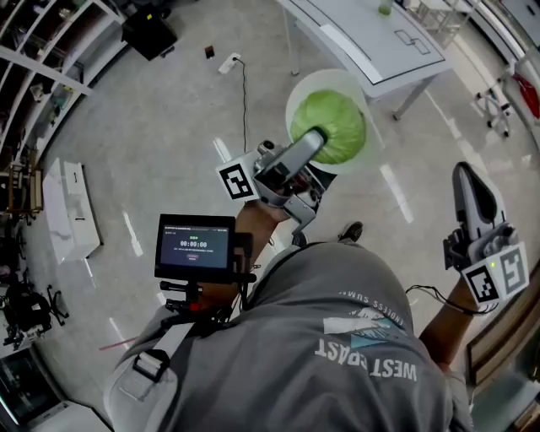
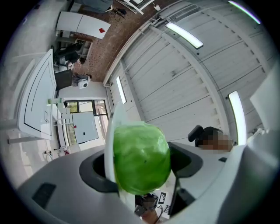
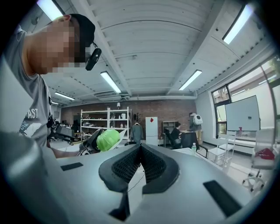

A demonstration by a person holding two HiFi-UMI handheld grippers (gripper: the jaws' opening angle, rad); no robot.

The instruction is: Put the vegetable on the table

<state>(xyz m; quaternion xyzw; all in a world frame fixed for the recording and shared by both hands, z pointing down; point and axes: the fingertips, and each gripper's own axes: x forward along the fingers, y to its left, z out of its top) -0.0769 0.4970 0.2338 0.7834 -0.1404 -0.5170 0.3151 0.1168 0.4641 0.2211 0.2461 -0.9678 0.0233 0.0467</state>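
Observation:
A round green cabbage (image 1: 331,125) lies on a white plate (image 1: 304,89), held up over the floor in front of me. My left gripper (image 1: 316,139) is shut on them: one jaw lies over the cabbage and the other sits behind the plate. In the left gripper view the cabbage (image 2: 141,157) fills the gap beside the plate's edge (image 2: 110,131). The white table (image 1: 371,51) stands beyond, at the top of the head view. My right gripper (image 1: 472,181) is held off to the right, shut and empty (image 3: 140,153); its view shows the cabbage (image 3: 108,139) far off.
A small green thing (image 1: 385,7) stands on the table. On the floor are a power strip with a cable (image 1: 229,62) and a white cabinet (image 1: 72,211). Shelves line the left wall. A small monitor (image 1: 196,247) is mounted at my chest.

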